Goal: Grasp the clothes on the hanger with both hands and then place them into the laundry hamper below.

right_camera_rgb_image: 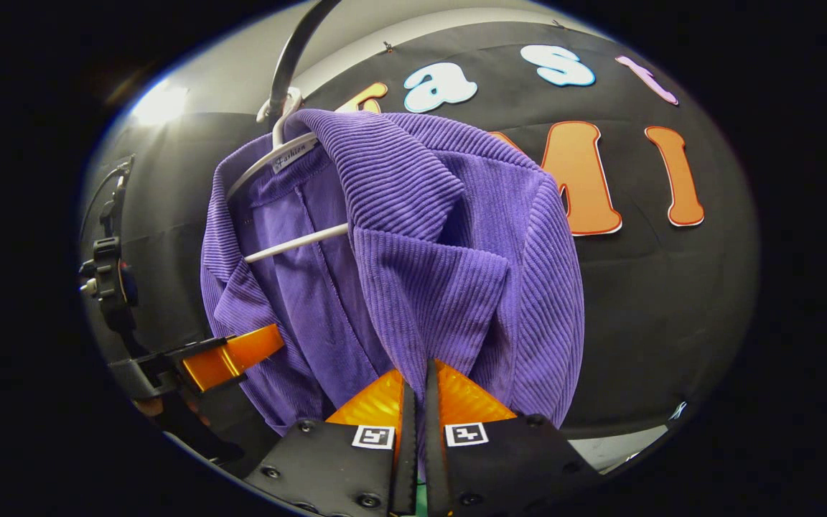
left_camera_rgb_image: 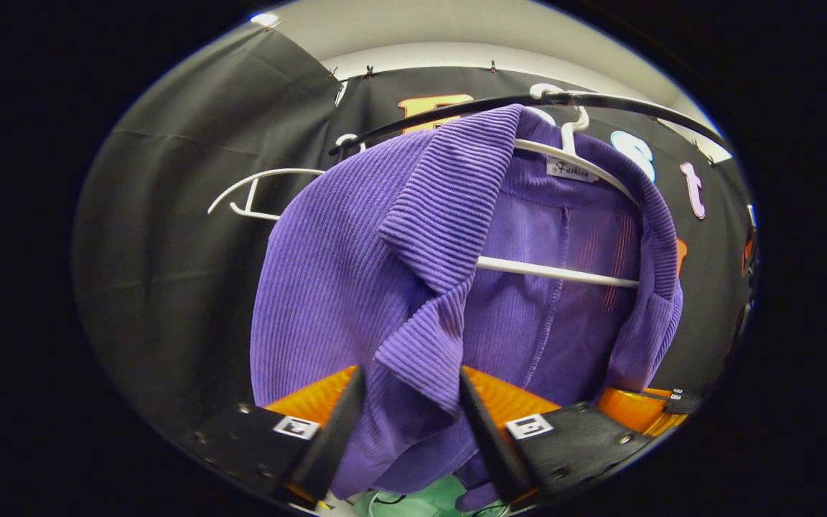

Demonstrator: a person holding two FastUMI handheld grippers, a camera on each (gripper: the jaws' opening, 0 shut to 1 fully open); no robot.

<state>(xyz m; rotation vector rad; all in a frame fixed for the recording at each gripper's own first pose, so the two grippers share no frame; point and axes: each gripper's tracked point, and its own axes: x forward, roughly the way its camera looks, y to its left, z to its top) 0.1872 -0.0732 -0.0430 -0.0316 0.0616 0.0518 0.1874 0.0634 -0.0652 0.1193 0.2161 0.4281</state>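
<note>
Stage: grasping underway | purple ribbed corduroy jacket (left_camera_rgb_image: 356,273) hanging on white plastic hanger (left_camera_rgb_image: 564,271) at 12 o'clock | left tool (left_camera_rgb_image: 410,424) gaping wide around lapel | right tool (right_camera_rgb_image: 418,409) pinching front edge nearly closed | hamper drop pending

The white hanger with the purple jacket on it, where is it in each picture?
Left gripper view: the white hanger is upper right of centre, inside the purple jacket.
Right gripper view: it sits upper left, its hook at the top.
Shared landmark: the small label at the jacket's neck.
</note>
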